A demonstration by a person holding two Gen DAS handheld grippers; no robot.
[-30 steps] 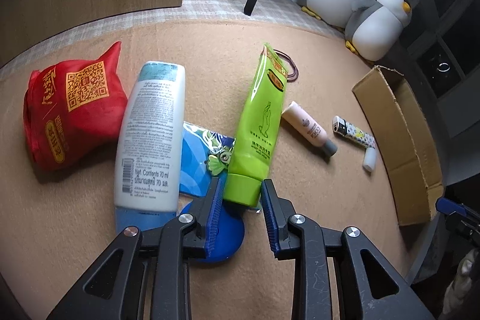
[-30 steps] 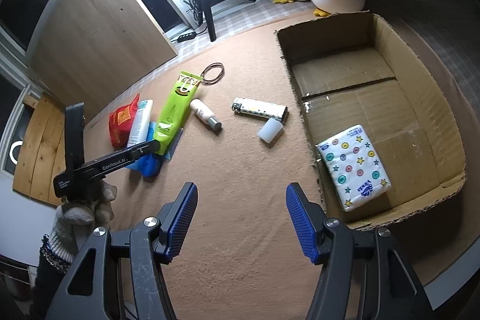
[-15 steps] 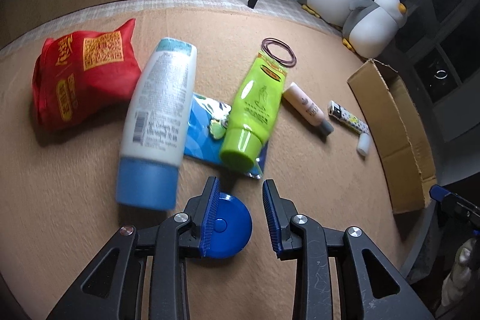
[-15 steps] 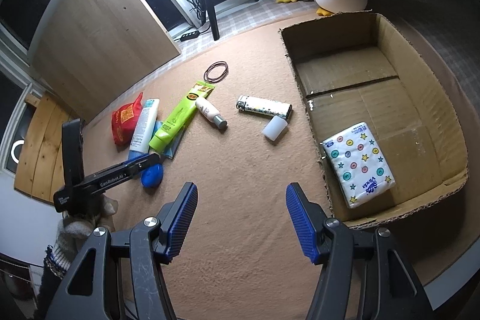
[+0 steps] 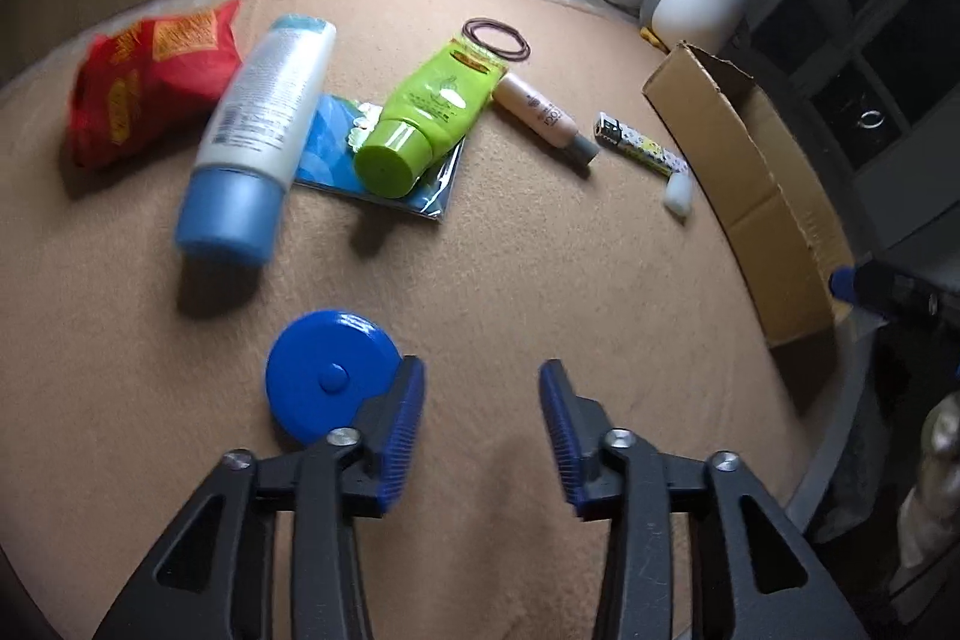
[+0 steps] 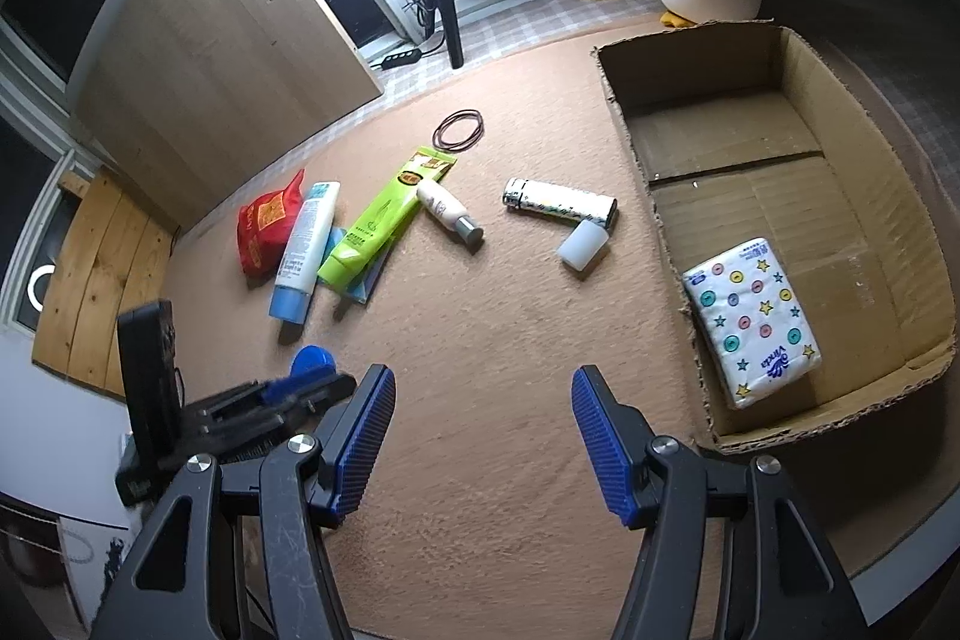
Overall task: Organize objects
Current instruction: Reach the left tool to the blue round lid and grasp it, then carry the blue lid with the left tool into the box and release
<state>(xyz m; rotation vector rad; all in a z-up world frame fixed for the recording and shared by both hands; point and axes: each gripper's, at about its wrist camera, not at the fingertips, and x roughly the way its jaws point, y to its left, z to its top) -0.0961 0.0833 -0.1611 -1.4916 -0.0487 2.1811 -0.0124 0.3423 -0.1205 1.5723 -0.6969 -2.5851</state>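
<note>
On the fuzzy tan mat: two squeezy tubes, one round blue plastic disc beside the left gripper; its jaws just spread, nothing between. Right gripper gapes empty; one cardboard box holds one tissue pack.

The counter is tan. On it lie a red bag with yellow print, a white bottle with a blue cap, a lime-green tube and a plain blue disc. At three o'clock, the brown box holds a white packet patterned with coloured stars and circles.
</note>
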